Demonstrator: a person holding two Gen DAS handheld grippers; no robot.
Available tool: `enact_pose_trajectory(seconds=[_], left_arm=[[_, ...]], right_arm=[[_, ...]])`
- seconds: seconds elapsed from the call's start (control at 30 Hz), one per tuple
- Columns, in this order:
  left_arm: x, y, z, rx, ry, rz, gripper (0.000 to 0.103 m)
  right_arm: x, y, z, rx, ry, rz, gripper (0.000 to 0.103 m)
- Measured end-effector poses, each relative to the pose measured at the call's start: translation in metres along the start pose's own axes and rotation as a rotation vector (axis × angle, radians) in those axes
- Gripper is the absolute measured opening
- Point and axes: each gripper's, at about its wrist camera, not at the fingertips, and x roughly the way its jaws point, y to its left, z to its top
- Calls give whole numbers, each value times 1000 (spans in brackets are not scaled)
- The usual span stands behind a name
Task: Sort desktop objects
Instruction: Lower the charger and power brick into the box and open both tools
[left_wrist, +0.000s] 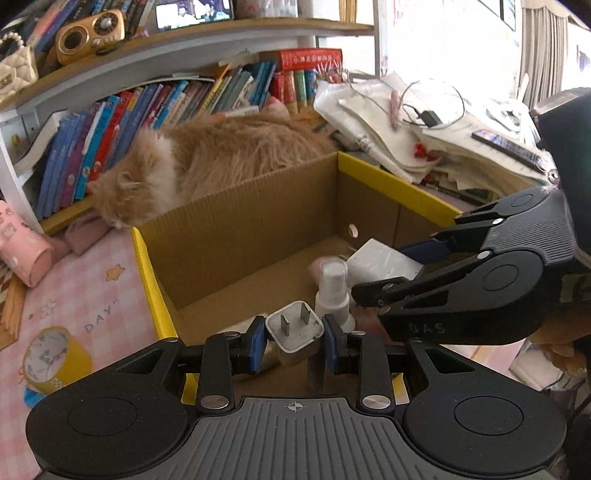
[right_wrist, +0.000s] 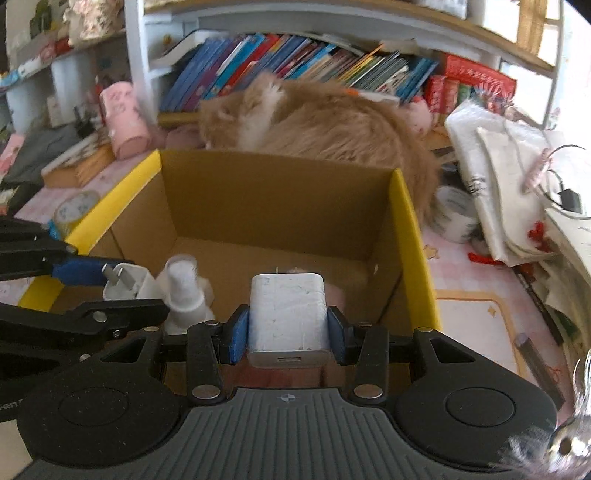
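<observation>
Currently both grippers are hanging over the near edge of the open cardboard box (left_wrist: 258, 206), which is sitting on the pink checked desk mat (left_wrist: 85, 295). Left gripper (left_wrist: 294, 341): its blue pads (left_wrist: 255, 345) are pressing on either side of a small white plug adapter (left_wrist: 294, 334), jaws closed tight on it, the two metal prongs pointing up and away toward the box. Right gripper (right_wrist: 288, 328): its blue pads (right_wrist: 236, 332) are clamping a larger white charger block (right_wrist: 288, 319) by its sides, jaws part closed around it, the USB port facing back toward the camera and the prongs pointing into the box. Seen from the left wrist view, the right gripper is reaching in from the right with the charger block over the box interior. Both held items are sitting above the near part of the box, clear of its floor as far as I can tell. Inside the box, a white spray bottle (left_wrist: 334, 291) is standing upright near the front, between the two grippers, with something pale pink (left_wrist: 317, 267) lying just behind it; what that is I cannot tell. An orange long-haired cat (left_wrist: 207, 162) is lying just behind the far wall of the box, in front of a row of books (left_wrist: 122, 129). A roll of yellow tape (left_wrist: 55, 358) is resting on the mat left of the box.
</observation>
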Motion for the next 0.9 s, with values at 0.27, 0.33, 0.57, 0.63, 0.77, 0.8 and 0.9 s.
enact_pose_trajectory(seconds=[0.27,0.33,0.57,0.63,0.77,0.8,0.9], left_arm=[[4,1,0,13,17,-3,31],[4,1,0,16,20,-2,31],[-6,0,4,28,-23,8,37],[-14,0,5,23,-46,15,40],[-30,1,6,4,-84,31,50],[-34,2,6,-1,-94,31,50],[-46,3,7,-15,-119,41,54]], right_arm=[[15,-3,-5,28,45,28,41],[17,-3,-5,40,49,33,41],[11,-6,-5,77,21,45,46],[5,-6,-4,95,9,59,52],[-13,-3,-2,108,-37,63,53],[-16,-3,-2,112,-48,62,53],[-30,-2,-2,124,-84,56,54]])
